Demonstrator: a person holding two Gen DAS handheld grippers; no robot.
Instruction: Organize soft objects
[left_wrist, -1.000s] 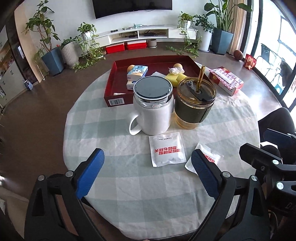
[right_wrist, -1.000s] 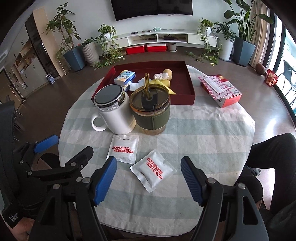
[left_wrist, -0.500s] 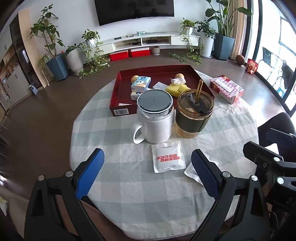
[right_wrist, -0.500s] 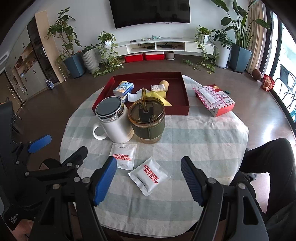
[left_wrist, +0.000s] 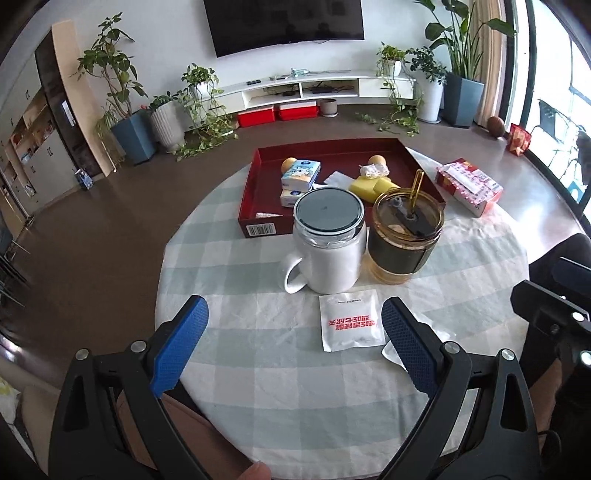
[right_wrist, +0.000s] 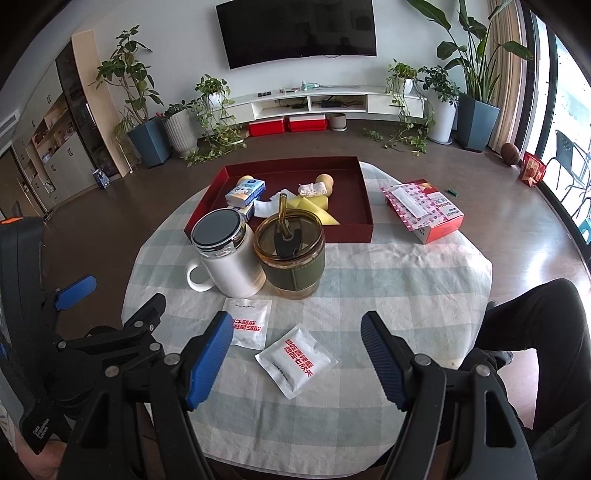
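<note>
Two white soft packets with red print lie on the checked tablecloth near the front edge. One packet (left_wrist: 350, 320) (right_wrist: 247, 323) lies just in front of the white mug. The other packet (right_wrist: 296, 360) lies to its right; in the left wrist view only its corner (left_wrist: 391, 349) shows behind a finger. A red tray (left_wrist: 255, 177) (right_wrist: 364, 206) at the back holds tissue packs (left_wrist: 301, 175), a yellow sponge (left_wrist: 371, 186) and other soft items. My left gripper (left_wrist: 293, 345) is open and empty above the front edge. My right gripper (right_wrist: 297, 354) is open and empty over the right packet.
A white lidded mug (left_wrist: 327, 243) (right_wrist: 225, 254) and a glass cup with a green sleeve and straw (left_wrist: 404, 240) (right_wrist: 291, 258) stand mid-table in front of the tray. A red tissue box (left_wrist: 469, 186) (right_wrist: 424, 208) lies at the right edge. A person's leg (right_wrist: 535, 317) is at the right.
Both grippers have drawn back and up from the table; the objects look smaller and farther. Both stay open. Nothing on the table moved.
</note>
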